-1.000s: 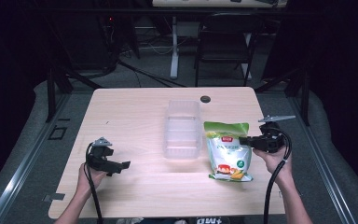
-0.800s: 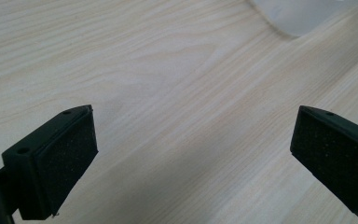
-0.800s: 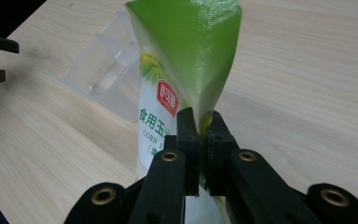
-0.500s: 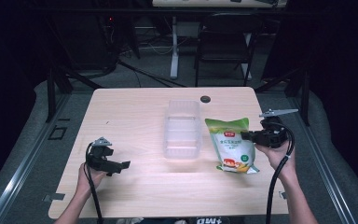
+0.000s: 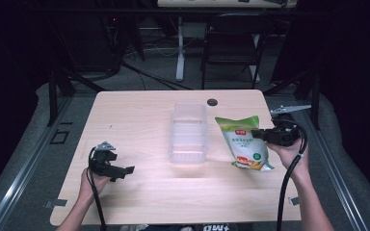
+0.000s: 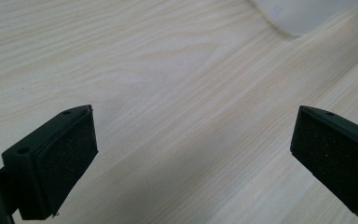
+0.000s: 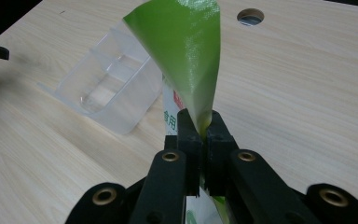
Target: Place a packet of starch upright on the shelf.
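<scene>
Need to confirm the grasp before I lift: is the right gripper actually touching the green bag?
Touching. In the right gripper view, the right gripper has its jaws closed on the edge of the green bag, pinched with no gap.
</scene>
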The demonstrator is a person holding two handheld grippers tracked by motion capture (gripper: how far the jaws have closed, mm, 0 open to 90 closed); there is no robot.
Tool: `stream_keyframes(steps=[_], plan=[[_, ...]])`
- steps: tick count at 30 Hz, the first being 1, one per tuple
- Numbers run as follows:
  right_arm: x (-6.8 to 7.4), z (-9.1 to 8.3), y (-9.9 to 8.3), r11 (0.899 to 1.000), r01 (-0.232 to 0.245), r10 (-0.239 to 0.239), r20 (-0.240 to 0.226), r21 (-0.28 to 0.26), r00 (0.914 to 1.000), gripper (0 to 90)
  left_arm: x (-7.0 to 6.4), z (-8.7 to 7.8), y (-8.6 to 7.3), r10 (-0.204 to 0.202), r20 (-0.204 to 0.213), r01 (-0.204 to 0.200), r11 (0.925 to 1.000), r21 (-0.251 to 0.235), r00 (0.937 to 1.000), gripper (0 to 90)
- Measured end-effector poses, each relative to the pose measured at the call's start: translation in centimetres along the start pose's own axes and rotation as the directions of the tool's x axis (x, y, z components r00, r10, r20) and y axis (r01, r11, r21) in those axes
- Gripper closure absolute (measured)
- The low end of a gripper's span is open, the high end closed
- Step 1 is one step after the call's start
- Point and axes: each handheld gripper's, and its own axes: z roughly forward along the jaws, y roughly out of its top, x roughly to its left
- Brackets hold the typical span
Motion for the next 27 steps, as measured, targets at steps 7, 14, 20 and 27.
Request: stream_keyframes(steps=[7, 14, 20, 27], plan=[[0.0, -0.3, 0.6, 1.000, 0.002, -0.002, 0.003, -0.007, 1.0000, 87.9, 0.0, 0.1, 0.0, 0.001, 0.001, -0.001, 1.0000, 0.001, 1.0000, 0.4], [0.0, -0.8, 1.4, 1.000, 0.013, -0.013, 0.008, -0.021, 0.9999, 87.9, 0.0, 0.1, 0.0, -0.001, 0.001, 0.001, 0.9999, 0.010, 1.0000, 0.5], [0.2, -1.3, 2.3, 0.999, 0.025, -0.025, 0.010, -0.035, 0.9996, 87.8, -0.1, 0.3, 0.0, 0.000, 0.004, 0.000, 1.0000, 0.007, 1.0000, 0.5], [0.4, -1.7, 3.4, 0.998, 0.032, -0.032, 0.012, -0.046, 0.9994, 87.9, -0.1, 0.2, 0.0, -0.002, 0.002, 0.002, 1.0000, 0.005, 1.0000, 0.5]])
